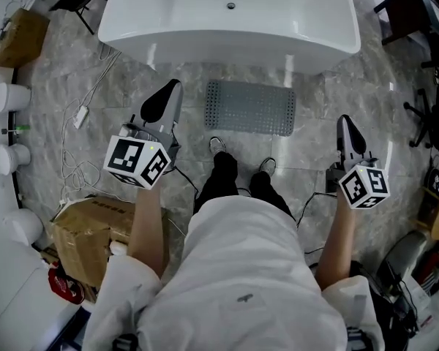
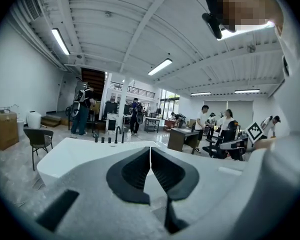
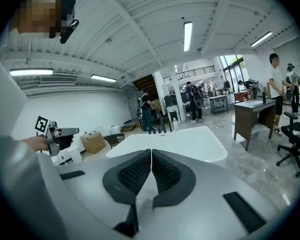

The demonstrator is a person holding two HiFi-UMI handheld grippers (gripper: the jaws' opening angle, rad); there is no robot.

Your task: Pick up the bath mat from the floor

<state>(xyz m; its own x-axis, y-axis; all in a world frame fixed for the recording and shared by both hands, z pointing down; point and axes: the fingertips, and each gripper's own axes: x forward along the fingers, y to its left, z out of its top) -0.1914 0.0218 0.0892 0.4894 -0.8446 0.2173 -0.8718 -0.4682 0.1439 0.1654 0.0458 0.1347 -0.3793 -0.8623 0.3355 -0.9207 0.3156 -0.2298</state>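
Bath mat (image 1: pixel 250 108) on floor (image 1: pixel 132 101) between left gripper (image 1: pixel 175 85), right gripper (image 1: pixel 344 120); both raised, jaws together.

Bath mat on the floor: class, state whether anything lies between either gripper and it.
Nothing visible does. The bath mat lies flat before the bathtub, with bare floor between it and the left gripper and right gripper; both are shut and empty.
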